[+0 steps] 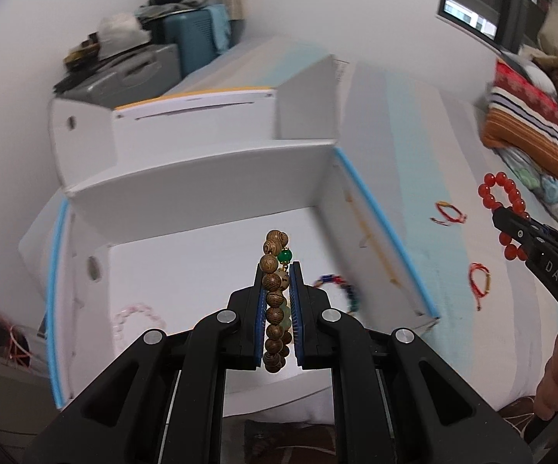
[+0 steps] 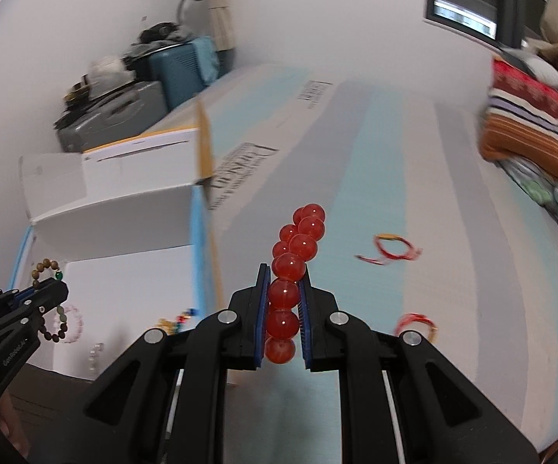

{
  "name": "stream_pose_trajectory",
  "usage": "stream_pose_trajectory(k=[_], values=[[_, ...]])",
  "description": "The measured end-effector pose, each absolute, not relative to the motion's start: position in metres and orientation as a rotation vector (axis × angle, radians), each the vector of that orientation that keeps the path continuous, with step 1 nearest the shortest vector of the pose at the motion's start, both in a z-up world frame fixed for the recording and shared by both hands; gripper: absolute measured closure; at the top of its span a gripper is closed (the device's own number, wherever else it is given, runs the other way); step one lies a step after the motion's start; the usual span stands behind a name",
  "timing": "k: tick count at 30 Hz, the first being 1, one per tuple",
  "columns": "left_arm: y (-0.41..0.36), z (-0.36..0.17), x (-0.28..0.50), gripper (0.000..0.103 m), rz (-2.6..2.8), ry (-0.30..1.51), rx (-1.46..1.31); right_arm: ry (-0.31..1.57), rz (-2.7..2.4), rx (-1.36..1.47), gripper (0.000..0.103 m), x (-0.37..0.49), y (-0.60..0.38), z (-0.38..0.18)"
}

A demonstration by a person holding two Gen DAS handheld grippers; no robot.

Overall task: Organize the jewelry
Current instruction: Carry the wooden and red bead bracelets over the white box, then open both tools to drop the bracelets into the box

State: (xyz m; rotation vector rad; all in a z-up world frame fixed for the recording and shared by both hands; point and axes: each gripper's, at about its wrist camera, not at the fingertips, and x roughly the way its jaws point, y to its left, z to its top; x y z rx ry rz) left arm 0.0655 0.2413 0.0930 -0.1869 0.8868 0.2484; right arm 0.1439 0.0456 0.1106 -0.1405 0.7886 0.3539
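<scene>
The left tongs (image 1: 278, 270) are clamped on a wooden bead bracelet (image 1: 275, 301), held edge-on between the blue pads above the open white box (image 1: 209, 270). A green bead (image 1: 284, 256) sits near the bracelet's top, and paler beads show behind the brown ones. The right tongs (image 2: 284, 270) are closed on a red bead bracelet (image 2: 292, 266), raised over the striped bed sheet (image 2: 375, 178) to the right of the box.

Inside the box, a pink bracelet (image 1: 136, 315) and a multicoloured bracelet (image 1: 341, 290) lie on the floor, both blurred and partly hidden behind the left tongs. Two red-and-yellow cord bracelets (image 1: 448, 212) (image 1: 480, 280) lie loose on the sheet, well apart from the box. In the left wrist view, the nearer one lies below the red beads. In the right wrist view it is cut off by the tongs' arm.

The left wrist view shows the box's raised lid and inner walls. The right wrist view shows the wooden bracelet as a full loop, and a small pale item near the box's front edge, too blurred to identify. Folded blankets (image 1: 530, 116) sit at the far right.
</scene>
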Motion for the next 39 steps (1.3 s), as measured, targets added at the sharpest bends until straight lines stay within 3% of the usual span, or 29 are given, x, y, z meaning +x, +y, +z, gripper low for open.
stream_pose_trajectory(k=[17,39], values=[[0.317,0.066,0.039,0.093,0.364,0.933,-0.248,0.805,0.543,-0.236,0.090,0.120,0.166,0.087],[0.342,-0.004,0.061,0.092,0.366,1.126,-0.288,1.075,0.555,-0.331,0.090,0.142,0.211,-0.003]])
